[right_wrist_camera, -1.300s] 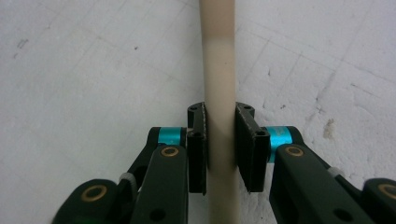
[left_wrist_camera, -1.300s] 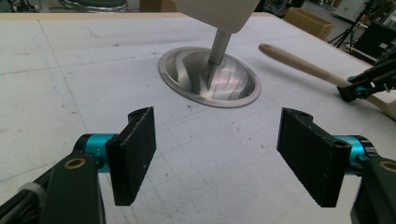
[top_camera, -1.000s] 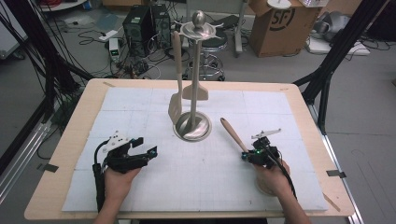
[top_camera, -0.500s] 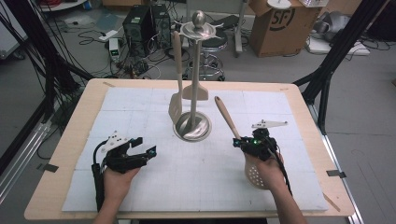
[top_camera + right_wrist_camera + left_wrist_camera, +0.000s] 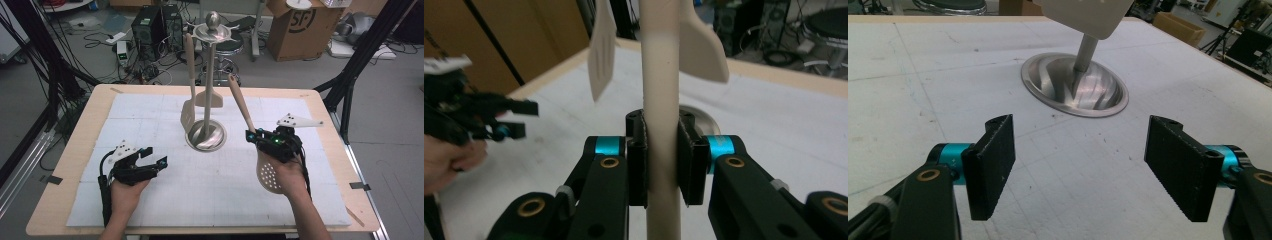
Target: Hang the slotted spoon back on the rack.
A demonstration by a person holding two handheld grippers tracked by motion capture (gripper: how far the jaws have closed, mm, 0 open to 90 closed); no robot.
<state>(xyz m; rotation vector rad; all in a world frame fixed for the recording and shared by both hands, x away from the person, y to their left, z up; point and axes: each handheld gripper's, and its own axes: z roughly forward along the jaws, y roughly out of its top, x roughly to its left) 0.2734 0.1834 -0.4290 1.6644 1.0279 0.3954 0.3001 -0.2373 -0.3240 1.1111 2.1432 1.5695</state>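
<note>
the right gripper is clamped on the handle of a beige slotted spoon, whose perforated bowl hangs below the hand while the handle tilts up toward the utensil stand. the left gripper rests with jaws apart, holding nothing, the stand's base just ahead of it.

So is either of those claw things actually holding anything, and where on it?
The right gripper clamps the slotted spoon by its handle, near the bowl. The left gripper is open, holding nothing.
</note>
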